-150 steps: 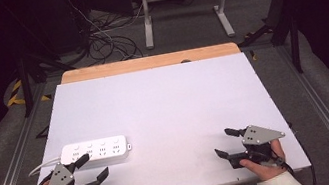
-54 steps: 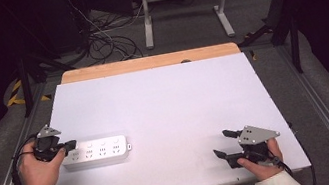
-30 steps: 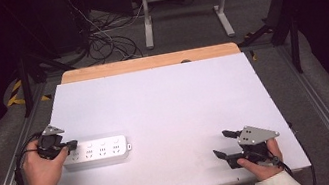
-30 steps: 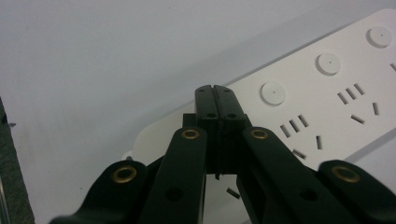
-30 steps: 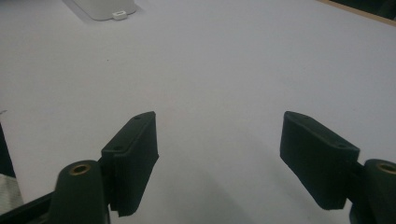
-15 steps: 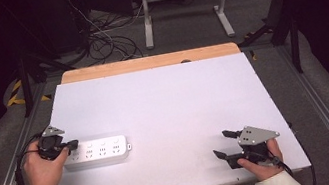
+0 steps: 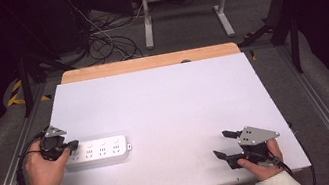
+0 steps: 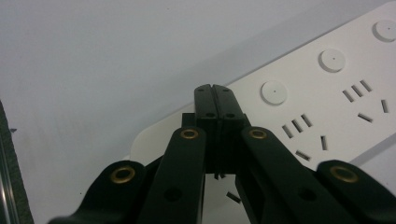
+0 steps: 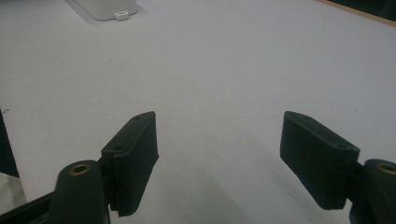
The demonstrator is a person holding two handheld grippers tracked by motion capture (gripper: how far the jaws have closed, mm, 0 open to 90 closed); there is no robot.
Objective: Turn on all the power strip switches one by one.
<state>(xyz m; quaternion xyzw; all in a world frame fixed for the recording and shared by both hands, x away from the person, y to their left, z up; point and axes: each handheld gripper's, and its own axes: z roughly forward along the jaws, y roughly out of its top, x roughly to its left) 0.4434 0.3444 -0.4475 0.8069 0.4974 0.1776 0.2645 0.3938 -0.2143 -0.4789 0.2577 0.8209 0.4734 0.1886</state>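
Over power strip [image 8: 327, 93]: left hand-held gripper [image 8: 215, 93] closed; no legible markings.

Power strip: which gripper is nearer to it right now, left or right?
Left. The left gripper, shut, sits over the near-left end of the power strip. The right gripper, open, rests at the table's near-right corner, well clear of it.

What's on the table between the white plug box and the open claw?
Nothing. In the high view, only bare white table separates the power strip from the right gripper.
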